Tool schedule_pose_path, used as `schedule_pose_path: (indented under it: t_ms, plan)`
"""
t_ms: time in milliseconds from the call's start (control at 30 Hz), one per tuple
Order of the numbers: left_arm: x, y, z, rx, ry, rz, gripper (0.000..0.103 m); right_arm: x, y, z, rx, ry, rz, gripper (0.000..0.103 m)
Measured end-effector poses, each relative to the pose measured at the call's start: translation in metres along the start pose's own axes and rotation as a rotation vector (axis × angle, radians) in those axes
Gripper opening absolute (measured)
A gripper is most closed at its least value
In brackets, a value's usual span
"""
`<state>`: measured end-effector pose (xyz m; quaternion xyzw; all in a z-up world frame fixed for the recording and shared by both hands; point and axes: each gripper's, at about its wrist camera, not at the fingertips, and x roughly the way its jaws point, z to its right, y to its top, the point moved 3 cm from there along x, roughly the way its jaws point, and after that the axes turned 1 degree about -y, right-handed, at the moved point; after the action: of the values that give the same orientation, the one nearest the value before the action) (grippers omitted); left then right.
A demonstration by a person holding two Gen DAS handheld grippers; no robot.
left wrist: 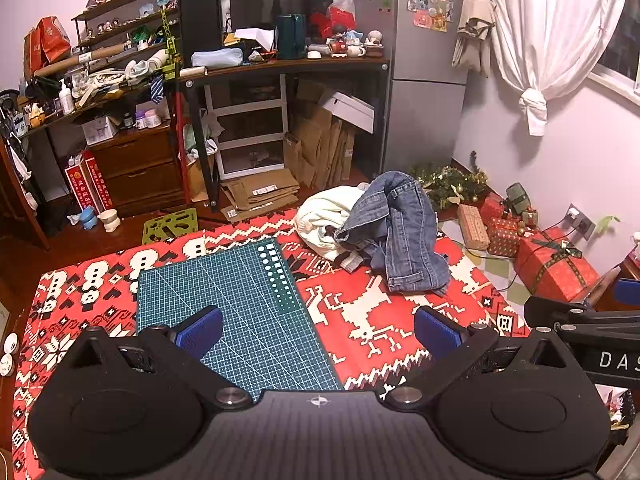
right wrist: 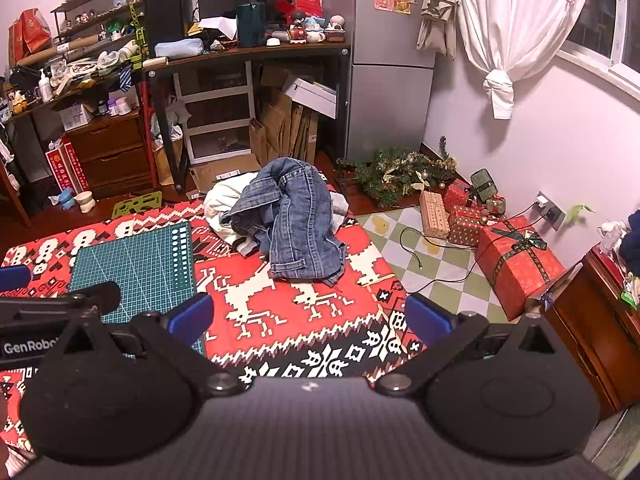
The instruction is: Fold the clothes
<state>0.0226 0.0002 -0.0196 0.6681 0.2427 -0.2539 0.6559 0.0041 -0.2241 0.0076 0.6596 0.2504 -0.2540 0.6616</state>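
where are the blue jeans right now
The crumpled blue denim jeans lie on the red patterned cloth's far side, draped over a cream garment, right of the green cutting mat.

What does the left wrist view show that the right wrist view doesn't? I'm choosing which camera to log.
Only the left: two small white dishes at the table's left edge. Only the right: the green-and-cream checked floor mat with its black cable. Both: crumpled blue denim jeans on a cream garment, the green gridded cutting mat, and open jaws on both grippers.
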Motion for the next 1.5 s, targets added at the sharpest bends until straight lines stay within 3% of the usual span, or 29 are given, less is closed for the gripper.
schedule_pose_path:
  t_ms: [1500]
  plan:
    - [0.003, -0.002, 0.002, 0.004, 0.005, 0.031, 0.103, 0.002, -0.002, 0.000, -0.002, -0.009, 0.013, 0.103]
